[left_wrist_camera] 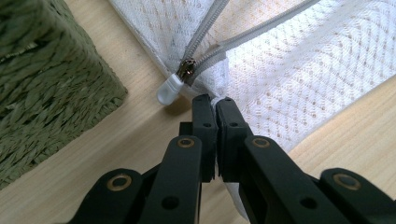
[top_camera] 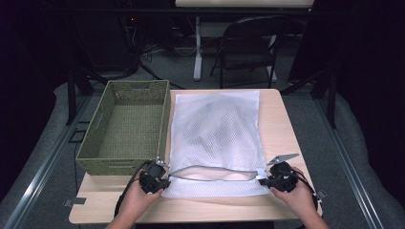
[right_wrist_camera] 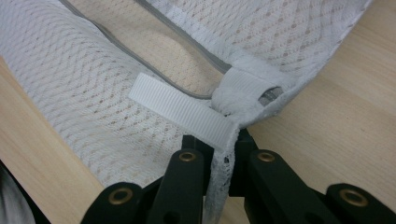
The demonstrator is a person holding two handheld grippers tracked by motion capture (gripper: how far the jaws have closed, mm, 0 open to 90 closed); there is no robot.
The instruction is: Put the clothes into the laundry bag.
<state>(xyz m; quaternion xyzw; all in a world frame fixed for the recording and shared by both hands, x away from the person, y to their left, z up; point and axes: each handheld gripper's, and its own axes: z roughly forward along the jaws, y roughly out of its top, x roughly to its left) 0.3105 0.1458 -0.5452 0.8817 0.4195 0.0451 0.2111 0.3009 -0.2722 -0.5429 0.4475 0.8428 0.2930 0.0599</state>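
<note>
A woven green basket (top_camera: 125,129) sits on the left half of the light wooden table (top_camera: 286,129), while a dark folding chair (top_camera: 249,47) and a white desk leg (top_camera: 197,47) stand on the floor at upper centre.

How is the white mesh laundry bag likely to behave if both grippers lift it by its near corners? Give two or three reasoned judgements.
The mesh bag would probably sag between the left gripper and right gripper: its thin netting already bunches at the jaws. The contents bulging inside would likely slide toward the far end. The open zipper may gape wider.
</note>
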